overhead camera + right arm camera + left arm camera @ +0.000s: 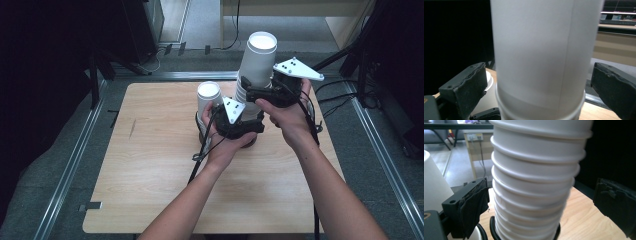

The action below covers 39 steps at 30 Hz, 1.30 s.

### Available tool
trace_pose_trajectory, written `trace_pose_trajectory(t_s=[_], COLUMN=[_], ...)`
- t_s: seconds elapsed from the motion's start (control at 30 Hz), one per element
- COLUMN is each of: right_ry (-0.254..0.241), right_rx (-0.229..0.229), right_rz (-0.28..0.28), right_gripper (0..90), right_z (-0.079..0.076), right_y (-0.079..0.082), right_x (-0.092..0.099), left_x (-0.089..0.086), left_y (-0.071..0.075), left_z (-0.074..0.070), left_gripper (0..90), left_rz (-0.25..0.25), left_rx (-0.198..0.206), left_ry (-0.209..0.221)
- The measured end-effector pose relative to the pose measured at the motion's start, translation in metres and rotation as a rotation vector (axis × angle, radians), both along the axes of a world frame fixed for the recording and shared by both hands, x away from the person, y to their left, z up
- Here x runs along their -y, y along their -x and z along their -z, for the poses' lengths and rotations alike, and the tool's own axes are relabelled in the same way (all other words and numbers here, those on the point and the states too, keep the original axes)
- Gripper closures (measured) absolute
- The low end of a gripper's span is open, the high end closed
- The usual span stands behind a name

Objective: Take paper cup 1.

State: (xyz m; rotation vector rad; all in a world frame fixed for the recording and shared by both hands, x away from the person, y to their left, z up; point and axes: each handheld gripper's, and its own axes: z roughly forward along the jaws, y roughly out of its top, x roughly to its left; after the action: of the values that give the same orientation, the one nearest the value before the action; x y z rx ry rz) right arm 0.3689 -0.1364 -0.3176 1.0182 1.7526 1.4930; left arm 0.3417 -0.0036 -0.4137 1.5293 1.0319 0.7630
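The right gripper (pixel 251 92) is held near the middle of the table, its jaws spread wide to either side of the top cup (pixel 544 50) of a tall stack of white paper cups (pixel 252 75); in the right gripper view a gap shows between each pad and the cup wall, so the pads flank the cup without pressing it. The left gripper (pixel 250 131) sits lower, at about seven o'clock from the right one, with its jaws also spread on both sides of the lower part of the stack (pixel 534 185), where the ribbed rims of the nested cups pile up; in the left gripper view the left pad stands close beside the rims and the right pad stands well clear, so nothing is pinched. The stack rises from the table between the two grippers and leans a little toward one o'clock in the high view. A single white cup (pixel 208 97) stands just beside the left hand (pixel 220 145), at about nine o'clock from the stack. Everything rests on a light wooden table (pixel 150 175) with rounded corners, framed by metal rails (pixel 70 165) on a grey floor. Beyond it, at twelve o'clock, stands a pale desk (pixel 295 10); dark equipment lies toward ten o'clock and black stand legs toward two o'clock.
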Motion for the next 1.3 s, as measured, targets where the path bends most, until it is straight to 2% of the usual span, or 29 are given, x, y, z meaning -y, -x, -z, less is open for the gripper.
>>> trace_pose_trajectory(t_s=[0.13, 0.27, 0.47, 0.73, 0.93, 1.3], right_ry=[0.012, -0.049, -0.051, -0.05, -0.048, -0.056], right_rx=[-0.01, -0.026, -0.032, -0.018, -0.017, 0.007], right_rz=[0.0, -0.017, -0.024, -0.016, -0.022, -0.037], right_gripper=[2.0, 8.5, 10.3, 11.7, 12.0, 12.3], right_z=[-0.001, -0.002, 0.0, 0.0, -0.001, -0.014], right_y=[-0.008, -0.013, -0.015, -0.013, -0.013, -0.012], right_x=[-0.005, -0.004, -0.002, -0.003, -0.003, 0.002], left_x=[0.006, 0.011, 0.016, 0.019, 0.017, 0.016], left_y=[-0.009, -0.013, -0.016, -0.019, -0.019, -0.019], left_z=[0.0, -0.001, -0.001, 0.0, 0.0, 0.0], left_gripper=[0.6, 0.6, 0.6, 2.0, 3.7, 4.1], left_rz=[-0.043, -0.055, -0.081, -0.092, -0.08, -0.07], left_rx=[-0.001, 0.018, 0.032, 0.039, 0.043, 0.042], left_ry=[-0.01, -0.031, -0.044, -0.047, -0.051, -0.052])
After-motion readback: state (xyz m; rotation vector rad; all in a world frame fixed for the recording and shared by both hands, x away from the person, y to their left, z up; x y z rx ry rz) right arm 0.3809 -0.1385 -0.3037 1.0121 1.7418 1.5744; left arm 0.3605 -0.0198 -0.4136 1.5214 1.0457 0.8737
